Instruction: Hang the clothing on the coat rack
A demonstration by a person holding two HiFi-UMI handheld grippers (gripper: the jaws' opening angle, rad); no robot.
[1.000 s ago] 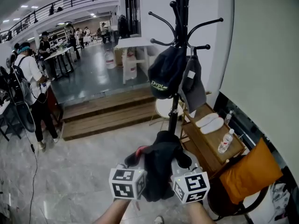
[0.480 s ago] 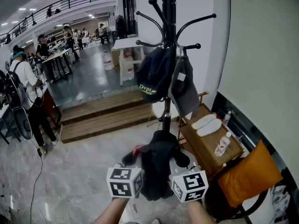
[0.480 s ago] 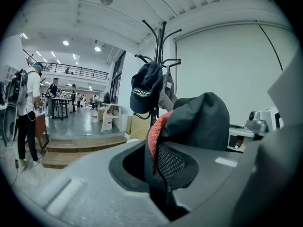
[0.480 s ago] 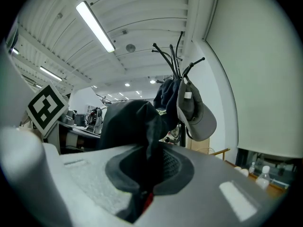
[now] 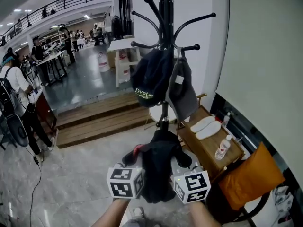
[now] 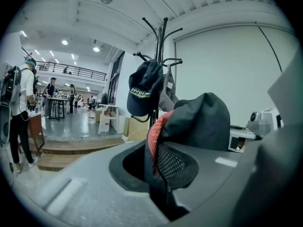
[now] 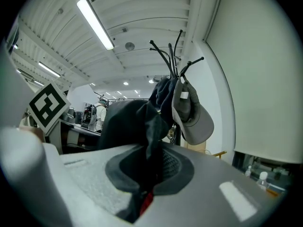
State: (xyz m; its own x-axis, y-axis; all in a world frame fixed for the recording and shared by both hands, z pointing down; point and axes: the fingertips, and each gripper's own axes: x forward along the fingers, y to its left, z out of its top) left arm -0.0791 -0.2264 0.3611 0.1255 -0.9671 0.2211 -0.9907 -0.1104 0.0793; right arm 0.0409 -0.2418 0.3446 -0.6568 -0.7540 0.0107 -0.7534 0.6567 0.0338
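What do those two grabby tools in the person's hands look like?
The left tool and right tool have wide, pale grey plastic bodies with dark, mesh-textured pads. Each carries a white cube printed with black square markers. No cables or sleeves show.

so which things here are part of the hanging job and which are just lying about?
Job:
- black garment, pinched by the left tool and the right tool
- coat rack

Lying about:
- dark cap and grey cap, already on the rack
- wooden bench with white insoles and a bottle
- orange cushion
- people in the hall
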